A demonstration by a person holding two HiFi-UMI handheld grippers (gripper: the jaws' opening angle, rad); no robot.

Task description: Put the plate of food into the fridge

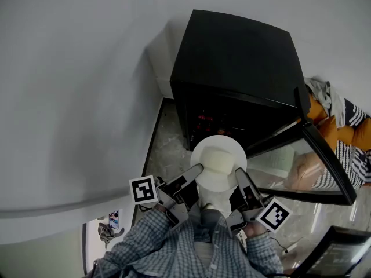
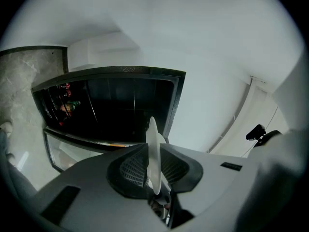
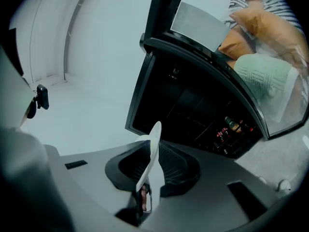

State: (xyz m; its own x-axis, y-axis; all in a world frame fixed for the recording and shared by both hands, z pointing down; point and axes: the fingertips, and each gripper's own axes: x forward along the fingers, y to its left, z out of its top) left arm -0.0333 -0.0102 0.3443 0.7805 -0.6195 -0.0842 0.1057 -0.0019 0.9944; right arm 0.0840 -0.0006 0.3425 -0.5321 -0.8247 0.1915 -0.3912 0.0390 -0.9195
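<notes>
Black fridge [image 1: 232, 68] just ahead of my fingers, its glass door [image 1: 307, 161] standing open off to their right. Bottles [image 3: 233, 125] show dimly inside. White plate [image 1: 219, 162] hangs between both sets of fingers, short of the opening, with pale food [image 1: 215, 157] on it. Left gripper [image 2: 153, 161] is clenched on the plate's rim, and right gripper [image 3: 149, 161] grips the opposite rim. As I judge it, the approach is nearly done and setting the plate on a shelf remains. No legible writing anywhere.

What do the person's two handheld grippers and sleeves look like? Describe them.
The left gripper and right gripper match: pale grey moulded bodies, dark jaws with grid-textured pads. The left cube and right cube are white with black square markers. The person wears a blue-grey checked long-sleeved shirt.
</notes>
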